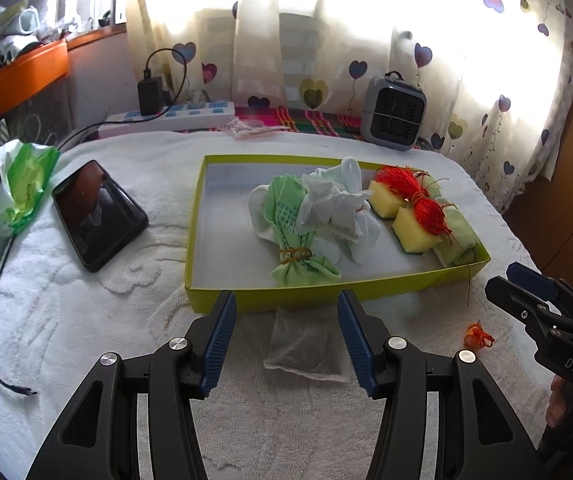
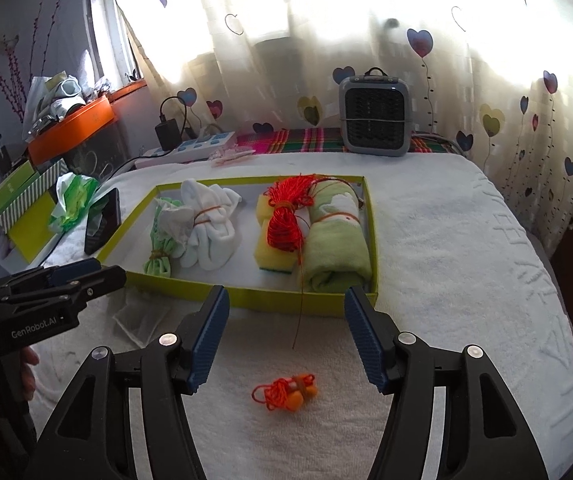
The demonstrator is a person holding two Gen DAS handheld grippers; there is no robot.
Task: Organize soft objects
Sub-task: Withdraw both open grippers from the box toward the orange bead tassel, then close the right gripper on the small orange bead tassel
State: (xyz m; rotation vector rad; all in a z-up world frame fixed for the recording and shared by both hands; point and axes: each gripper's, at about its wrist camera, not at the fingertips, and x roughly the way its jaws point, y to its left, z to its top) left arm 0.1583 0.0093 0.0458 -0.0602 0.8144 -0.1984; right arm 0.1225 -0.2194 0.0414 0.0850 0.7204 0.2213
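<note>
A yellow-green shallow box on the white towel holds a green cloth bundle, white socks, yellow sponges under a red string skein, and a rolled green towel. My left gripper is open above a grey tea-bag-like sachet in front of the box. My right gripper is open above a small orange string bundle.
A black phone and a green tissue pack lie left of the box. A power strip and a grey fan heater stand at the back by the curtain.
</note>
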